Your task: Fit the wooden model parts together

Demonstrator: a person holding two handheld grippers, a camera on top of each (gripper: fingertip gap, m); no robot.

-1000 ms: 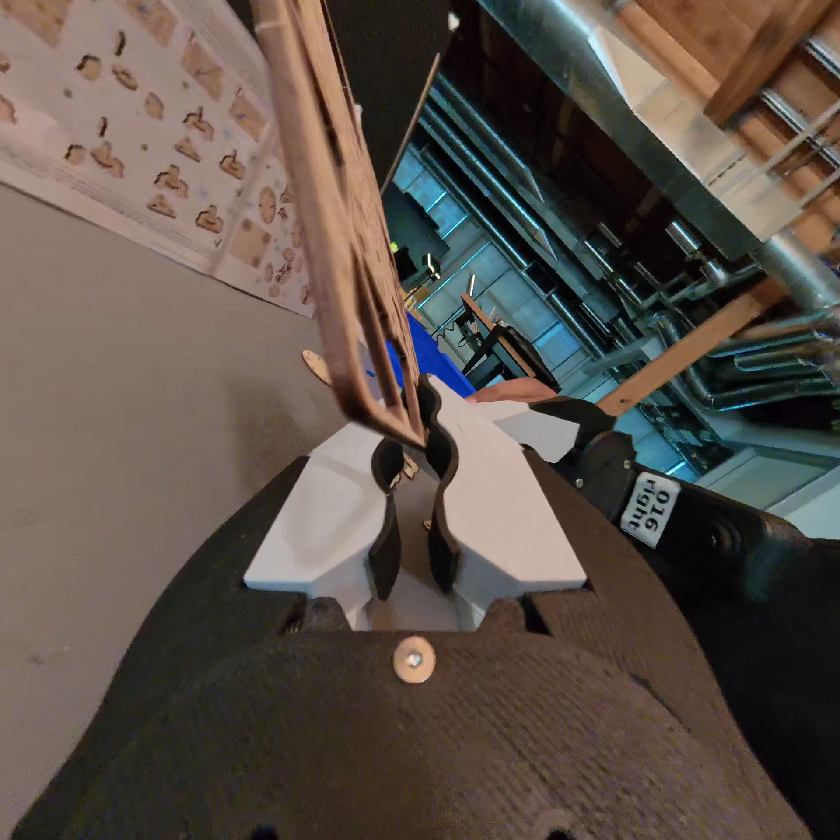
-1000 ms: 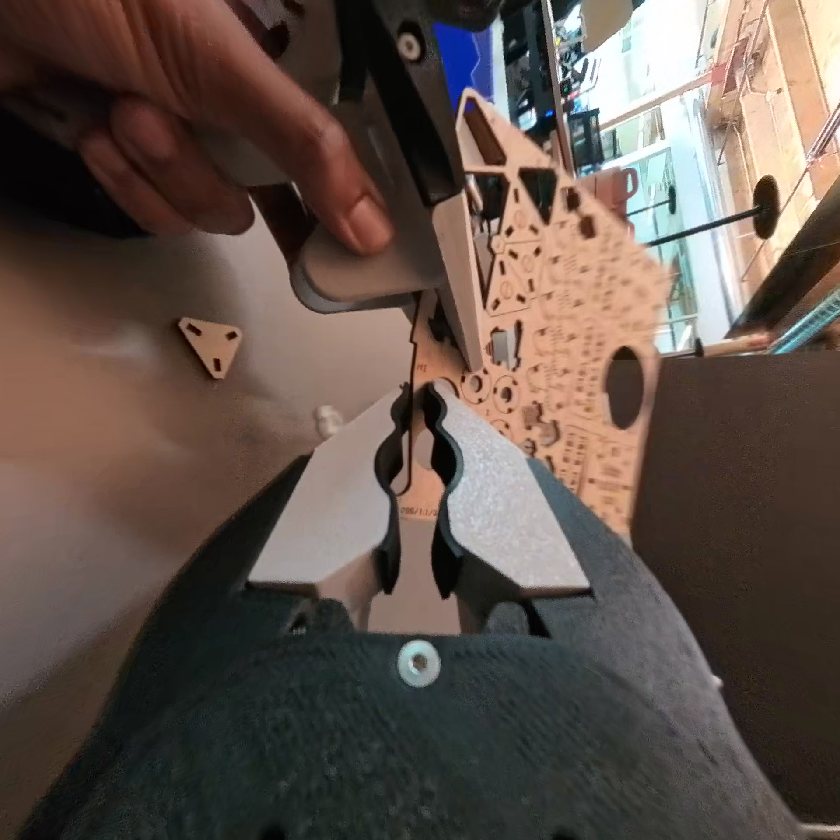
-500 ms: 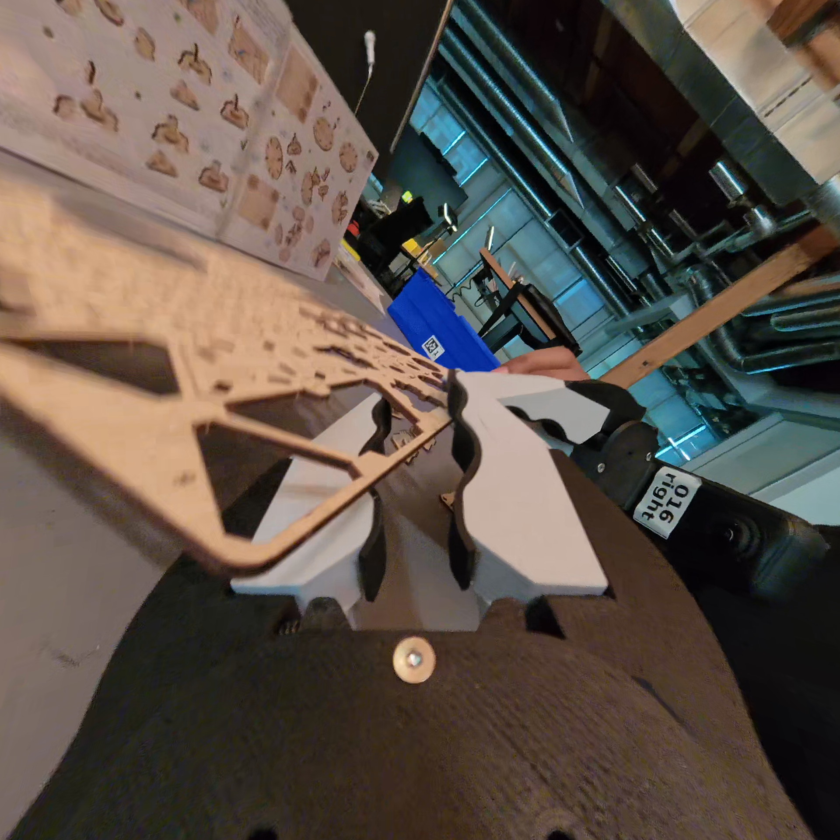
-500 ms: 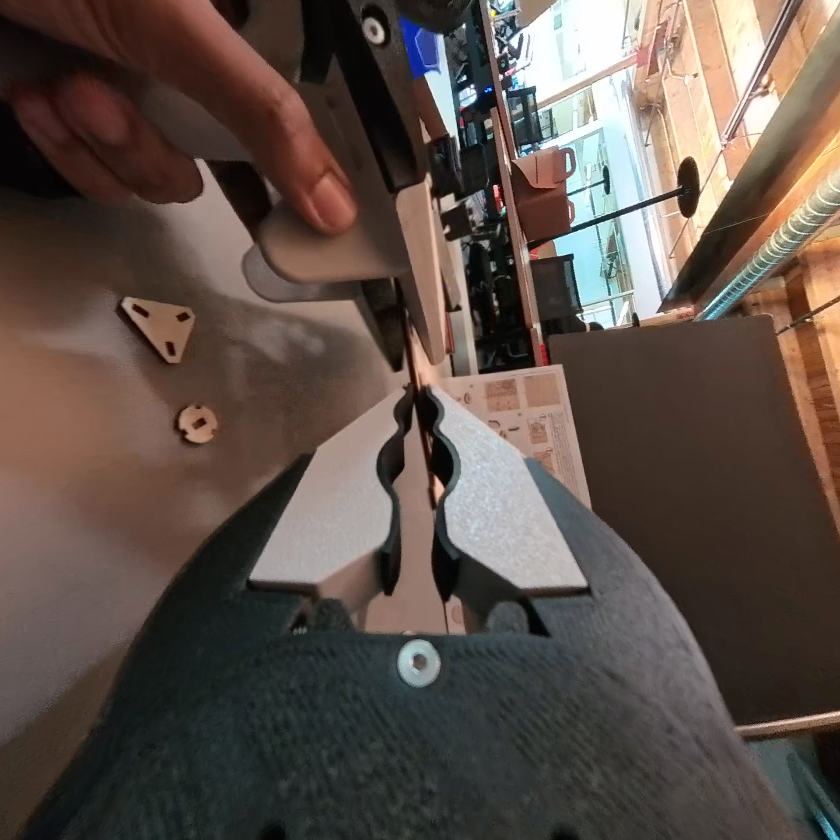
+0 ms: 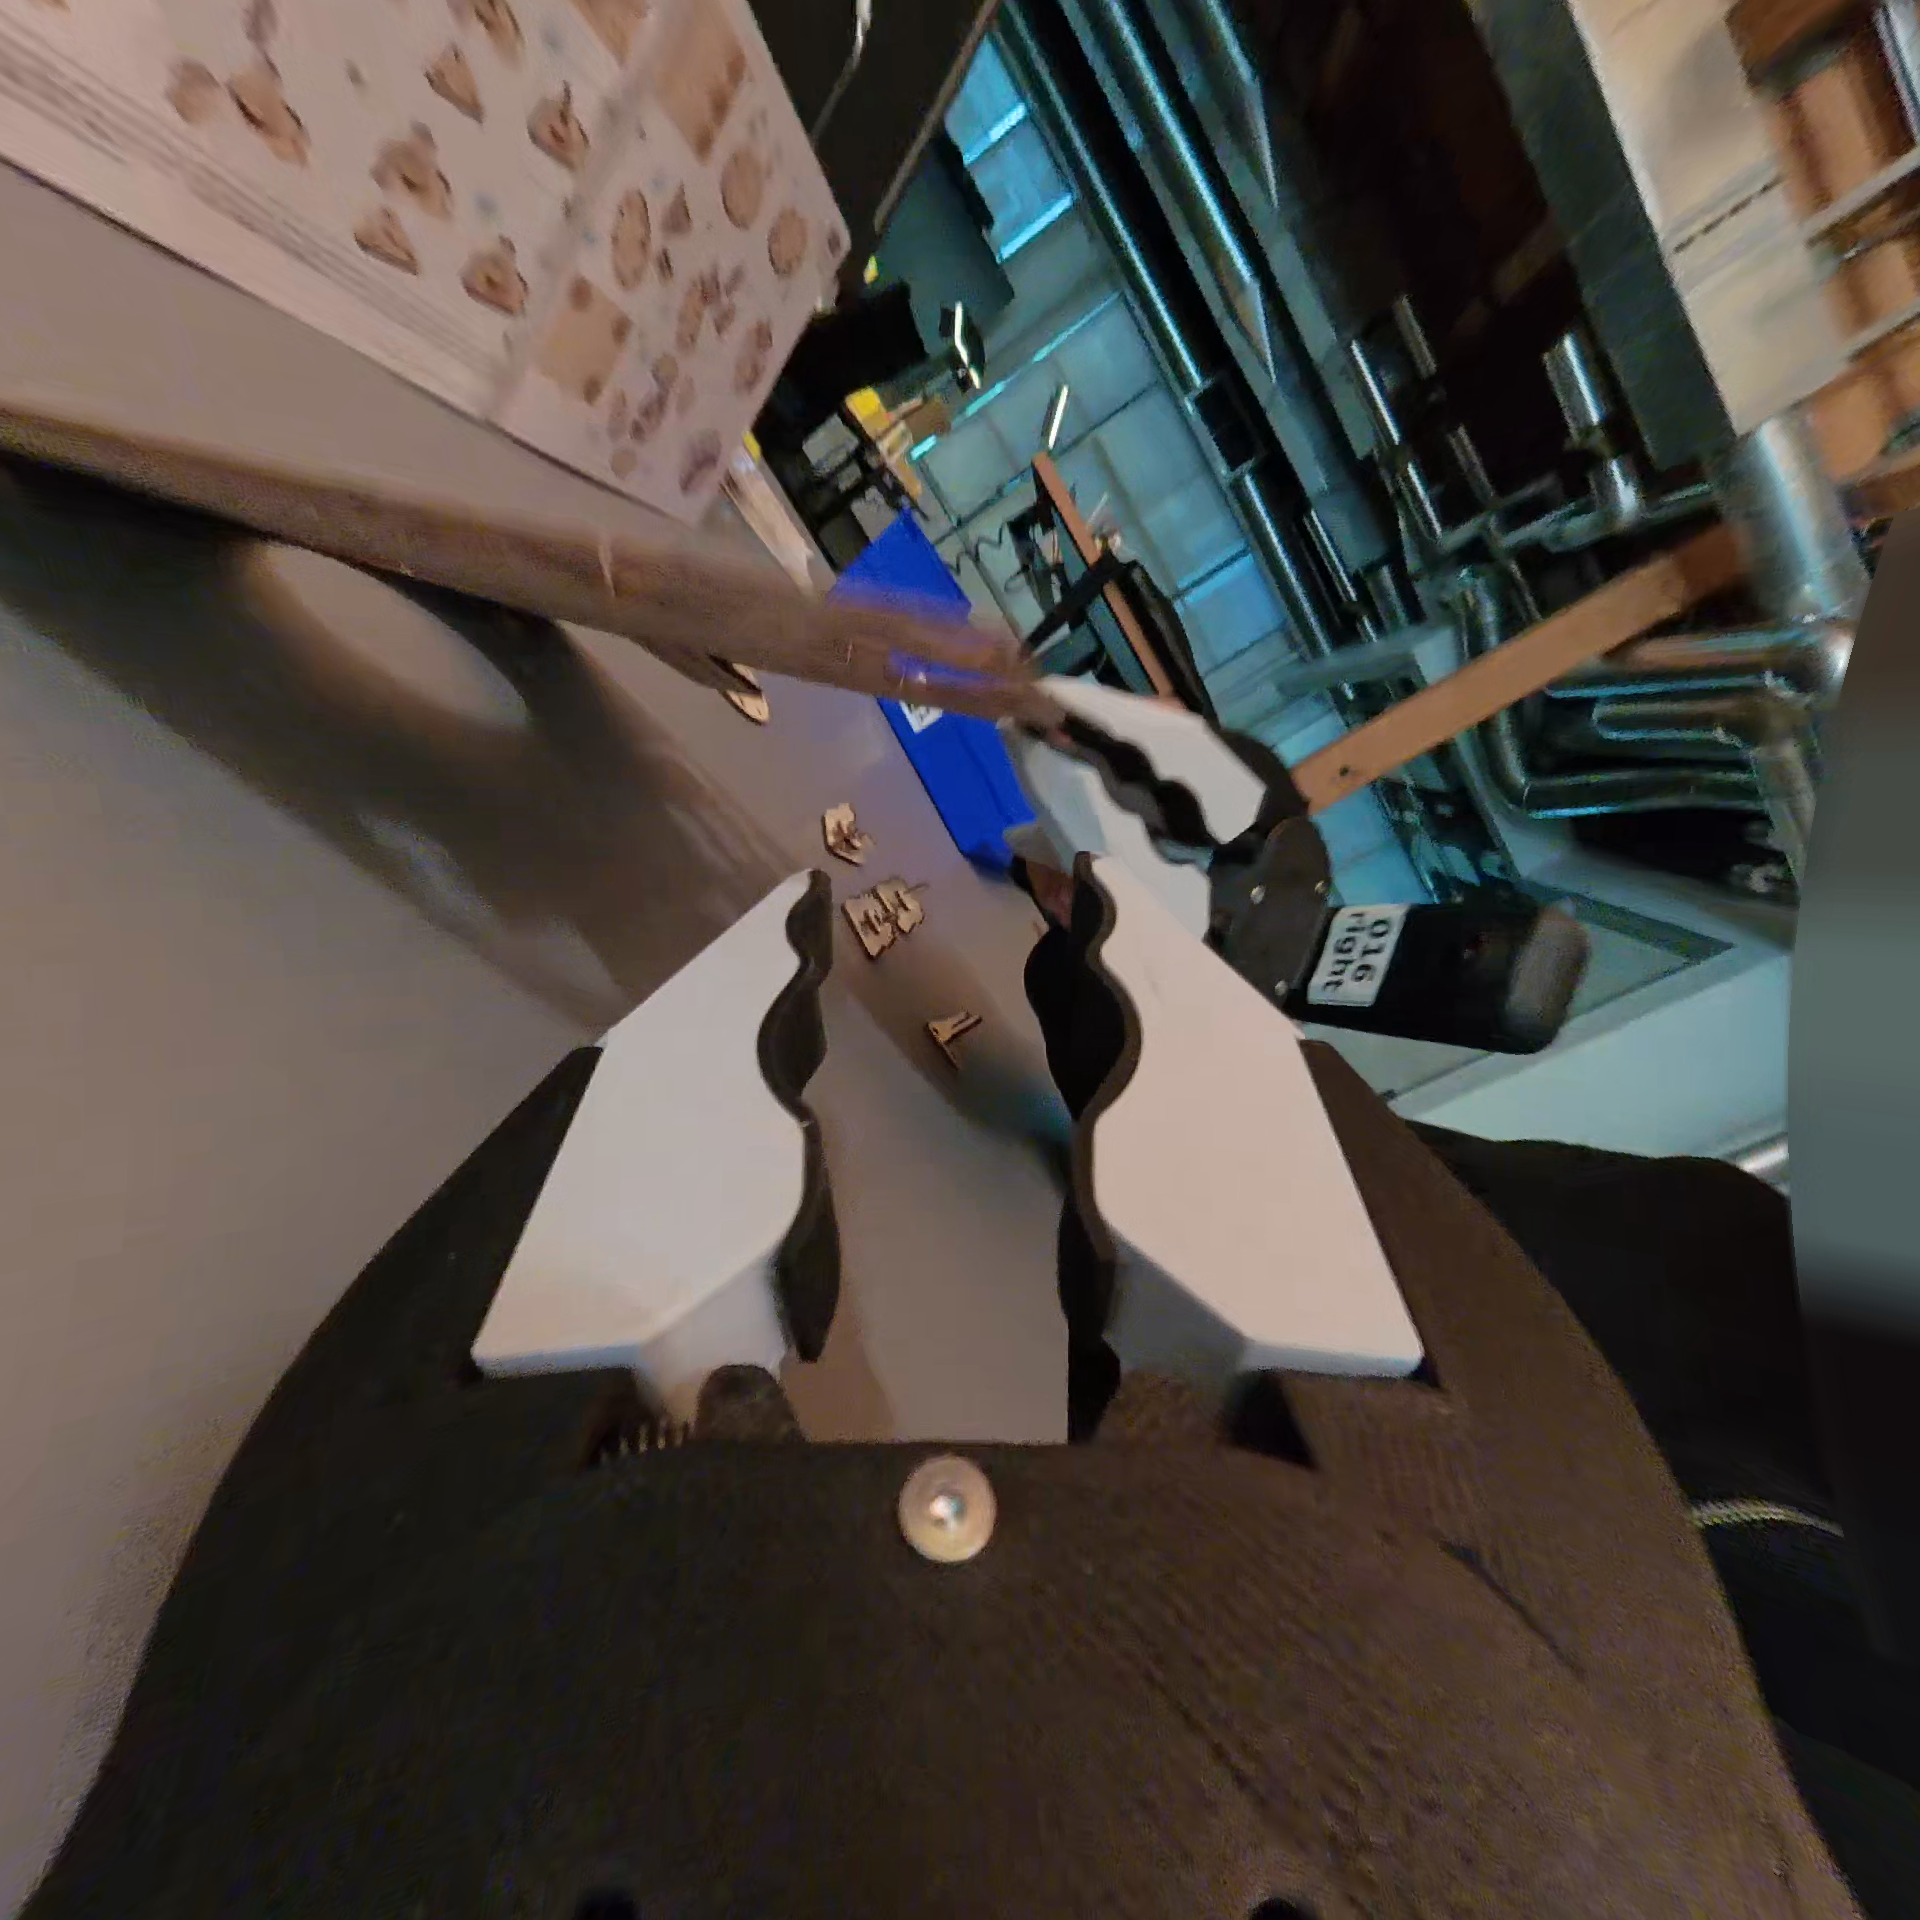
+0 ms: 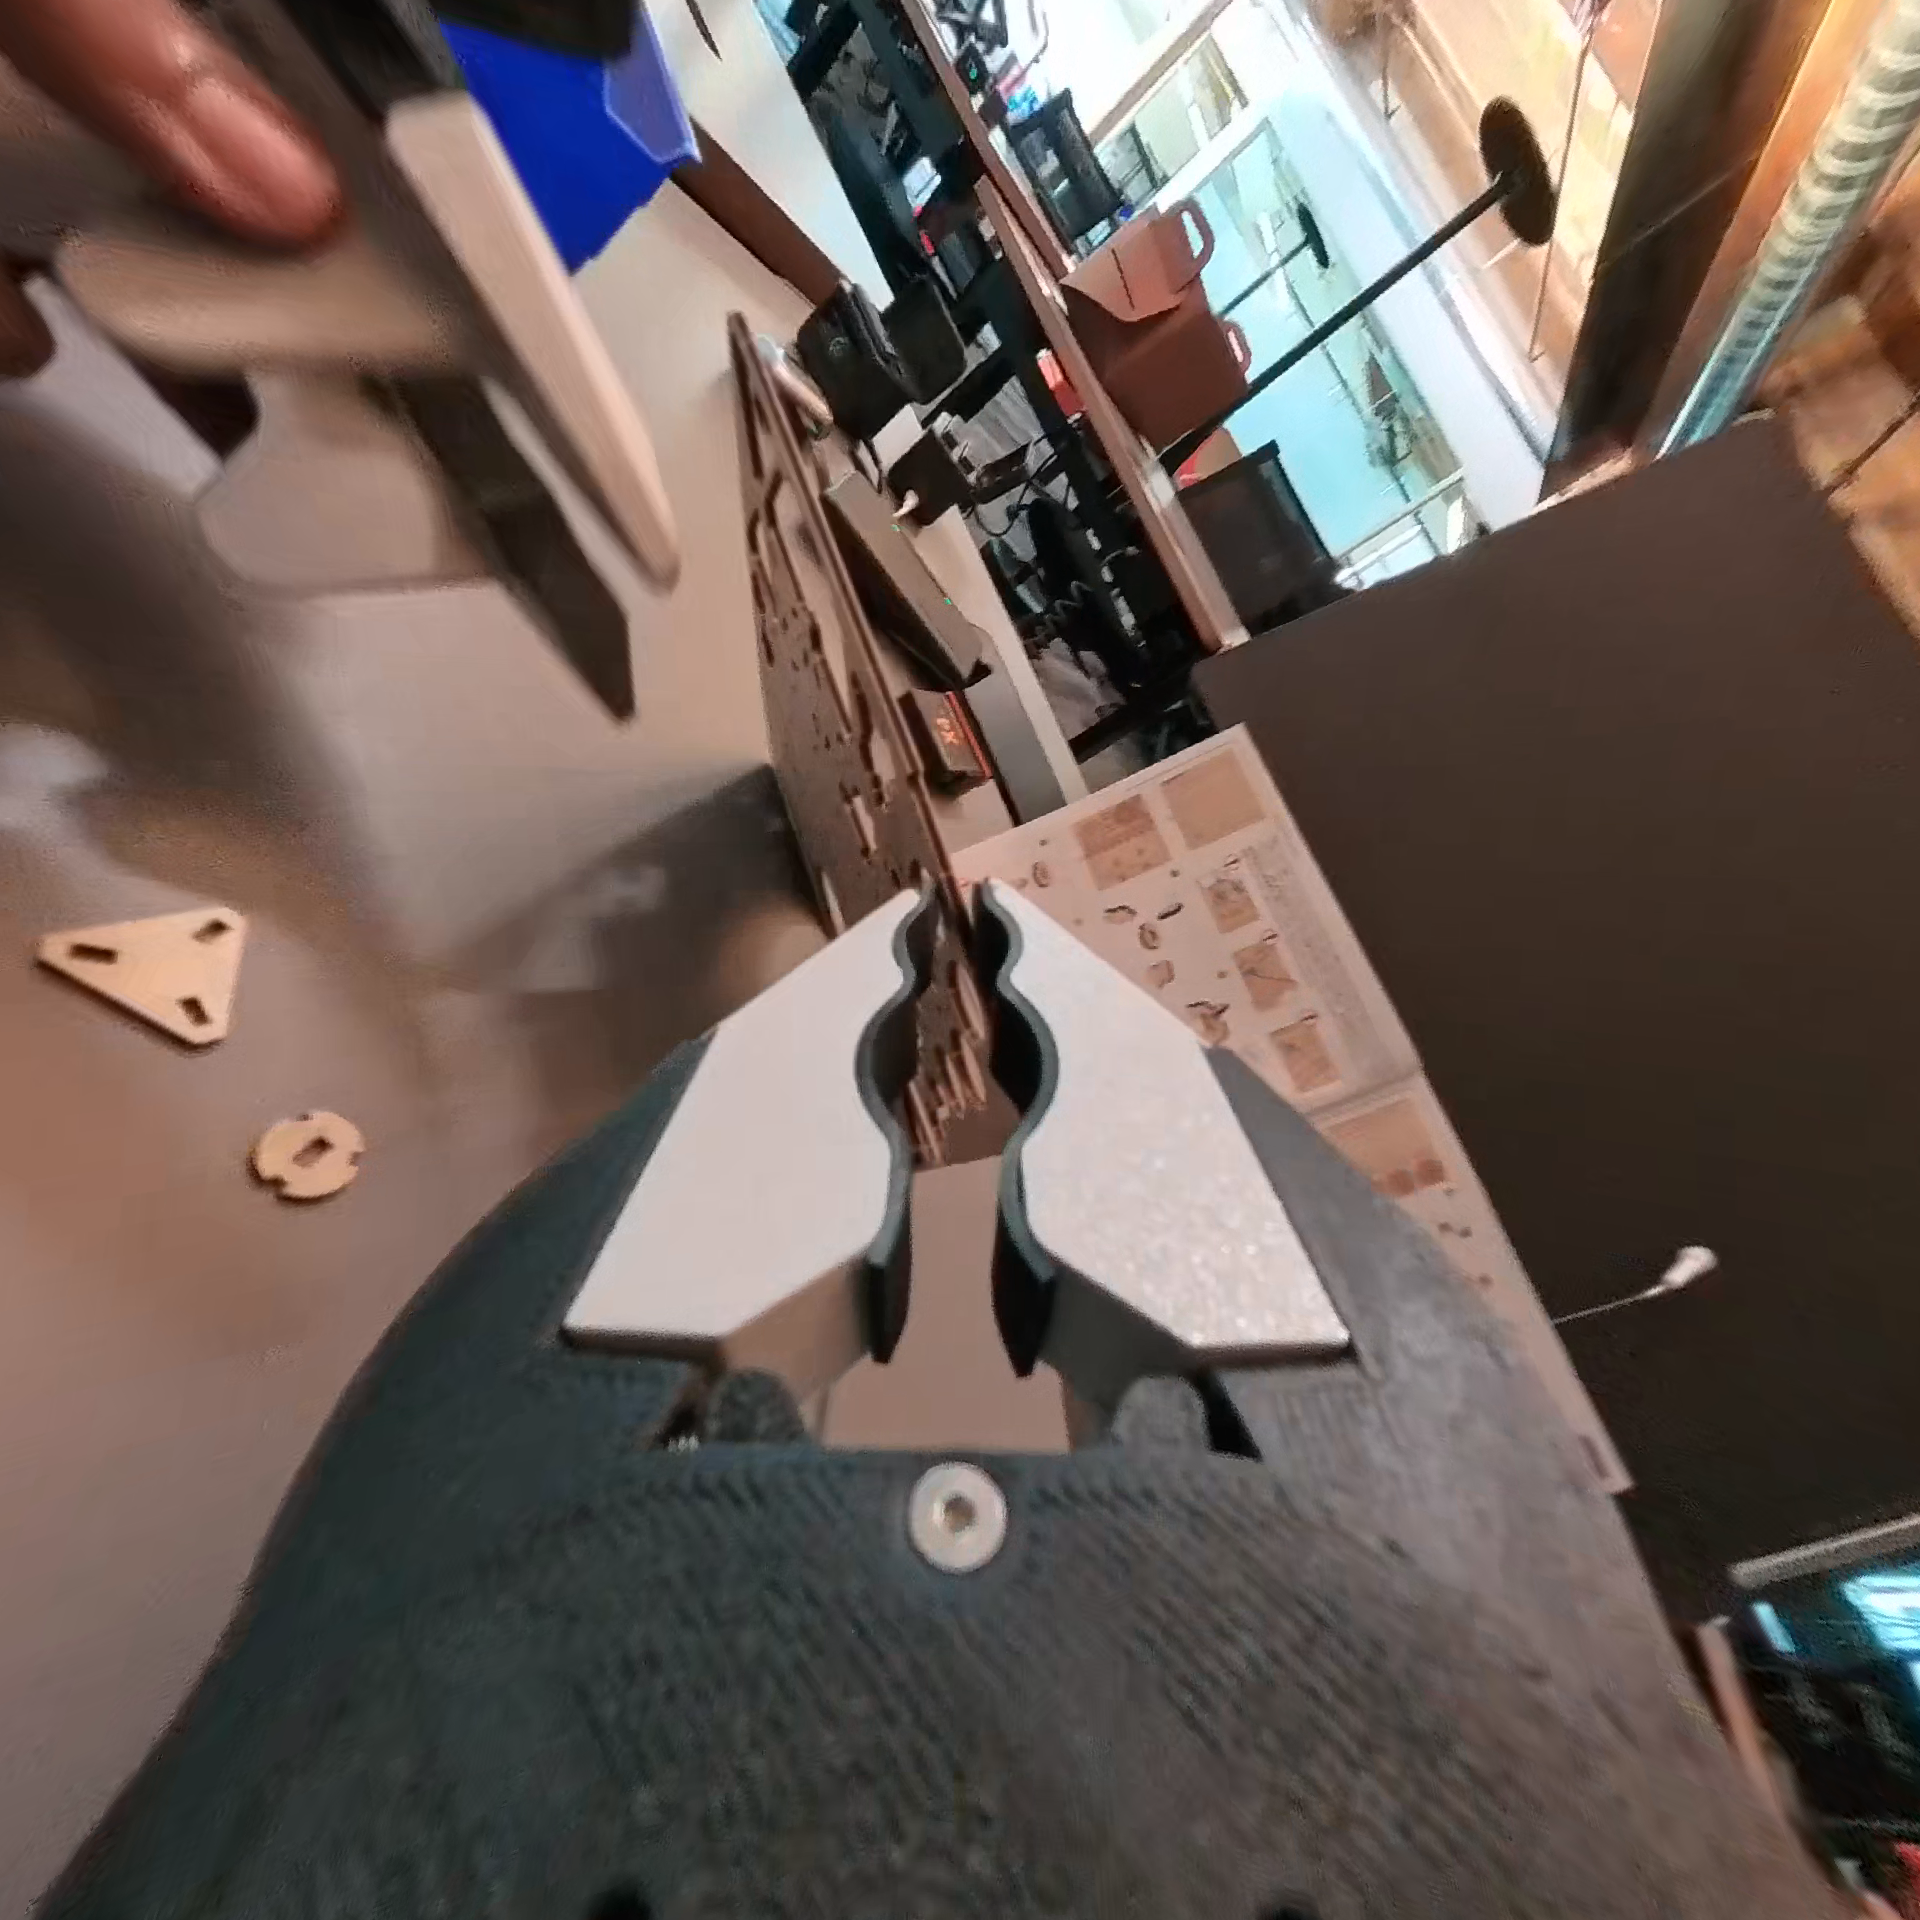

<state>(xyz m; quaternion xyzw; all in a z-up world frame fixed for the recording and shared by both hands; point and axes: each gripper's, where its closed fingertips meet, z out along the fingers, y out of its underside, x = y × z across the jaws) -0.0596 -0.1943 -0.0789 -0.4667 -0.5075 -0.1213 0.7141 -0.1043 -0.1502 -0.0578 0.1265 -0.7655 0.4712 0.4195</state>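
Observation:
My right gripper (image 6: pixel 954 896) is shut on a thin laser-cut wooden sheet (image 6: pixel 821 665), which I see edge-on running away from the pads. In the left wrist view the same sheet (image 5: pixel 520 561) stretches left from the right gripper (image 5: pixel 1039 717) above the grey table (image 5: pixel 260 987). My left gripper (image 5: pixel 948 878) is open and empty, below and short of the sheet. Small wooden cut-outs (image 5: pixel 883 920) lie on the table between its fingers. It shows blurred at the top left of the right wrist view (image 6: pixel 520 416), held by a hand (image 6: pixel 208 156).
A wooden triangle piece (image 6: pixel 156 982) and a round piece (image 6: pixel 307 1153) lie on the table at left. A printed instruction sheet (image 6: pixel 1247 935) lies to the right, against a black panel (image 6: pixel 1558 831). A blue bin (image 5: pixel 935 769) stands at the far table edge. My hands' fingertips stand some 7 centimeters from each other.
My left gripper has opened and let go of the wooden sheet, then drawn back from it. The sheet has swung from upright to nearly flat, and only the right gripper holds it.

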